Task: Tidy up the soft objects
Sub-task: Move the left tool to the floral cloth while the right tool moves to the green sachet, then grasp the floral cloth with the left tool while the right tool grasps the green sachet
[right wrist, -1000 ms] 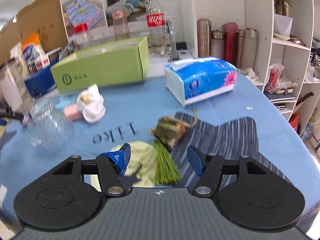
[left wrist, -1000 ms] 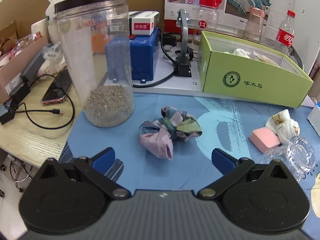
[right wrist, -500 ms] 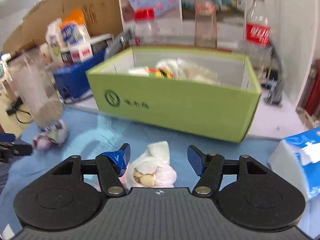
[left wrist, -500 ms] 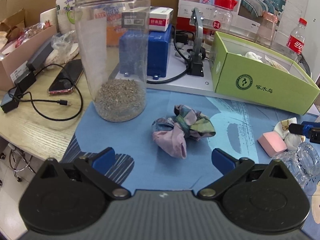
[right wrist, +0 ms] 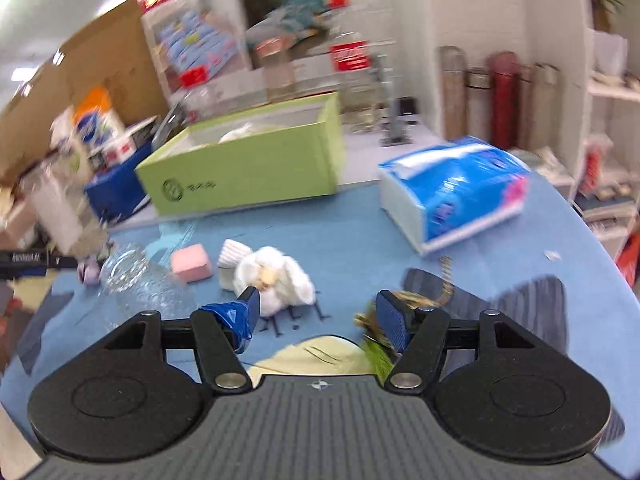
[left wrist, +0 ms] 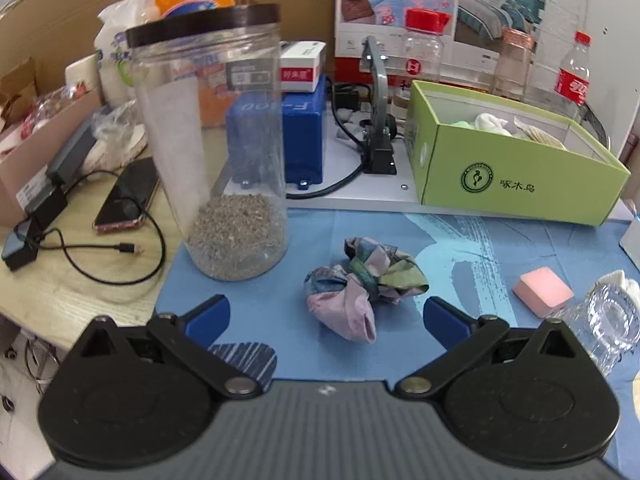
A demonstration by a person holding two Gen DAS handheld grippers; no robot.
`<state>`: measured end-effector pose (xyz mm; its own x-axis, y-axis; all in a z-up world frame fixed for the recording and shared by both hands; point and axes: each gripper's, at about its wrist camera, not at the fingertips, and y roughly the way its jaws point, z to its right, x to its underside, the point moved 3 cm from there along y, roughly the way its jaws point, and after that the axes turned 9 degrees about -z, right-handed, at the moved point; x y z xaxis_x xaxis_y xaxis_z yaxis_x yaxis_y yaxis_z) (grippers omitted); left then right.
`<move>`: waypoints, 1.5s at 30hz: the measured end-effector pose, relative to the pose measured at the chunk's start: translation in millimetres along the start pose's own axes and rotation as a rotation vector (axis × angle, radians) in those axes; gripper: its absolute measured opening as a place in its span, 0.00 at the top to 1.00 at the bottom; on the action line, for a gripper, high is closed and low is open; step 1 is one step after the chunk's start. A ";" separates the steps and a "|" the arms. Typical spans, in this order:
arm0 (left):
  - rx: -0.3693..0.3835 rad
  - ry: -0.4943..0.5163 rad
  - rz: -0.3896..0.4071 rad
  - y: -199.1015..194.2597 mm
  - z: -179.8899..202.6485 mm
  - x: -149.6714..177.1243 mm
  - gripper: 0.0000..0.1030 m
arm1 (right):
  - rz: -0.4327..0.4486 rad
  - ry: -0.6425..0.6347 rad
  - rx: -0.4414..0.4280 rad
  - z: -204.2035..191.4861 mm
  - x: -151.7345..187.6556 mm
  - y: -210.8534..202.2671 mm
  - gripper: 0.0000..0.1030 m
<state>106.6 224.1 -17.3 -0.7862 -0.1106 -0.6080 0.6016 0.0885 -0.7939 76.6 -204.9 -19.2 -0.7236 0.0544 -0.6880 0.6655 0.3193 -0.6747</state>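
1. Left gripper [left wrist: 326, 314] sits low over the blue mat [left wrist: 472, 240] with its fingers spread wide, nothing between them.
2. A crumpled patterned cloth [left wrist: 360, 286] lies on the mat right in front of that gap, untouched by either pad.
3. Tall clear jar [left wrist: 218, 144] with grainy stuff in the bottom stands just left of the cloth.
4. Green box [left wrist: 516, 168] sits at the back edge of the mat, already holding some pale fabric bits.
5. Right gripper [right wrist: 320, 314] is also spread apart and empty. That view is pretty blurry.
6. A white plush-looking bundle [right wrist: 276, 280] lies on the mat just ahead of its left finger, a pink sponge [right wrist: 191, 263] beside it and a blue tissue pack [right wrist: 460, 196] off to the right.
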 end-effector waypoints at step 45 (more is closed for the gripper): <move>0.233 0.340 -0.046 76.4 27.0 -15.1 0.16 | -0.027 -0.060 0.264 10.3 7.0 70.4 0.48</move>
<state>168.2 205.8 -68.9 -0.7915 0.2274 -0.5673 0.5500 -0.1398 -0.8234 120.3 -191.8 -74.3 -0.7348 -0.0098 -0.6782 0.6765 0.0620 -0.7338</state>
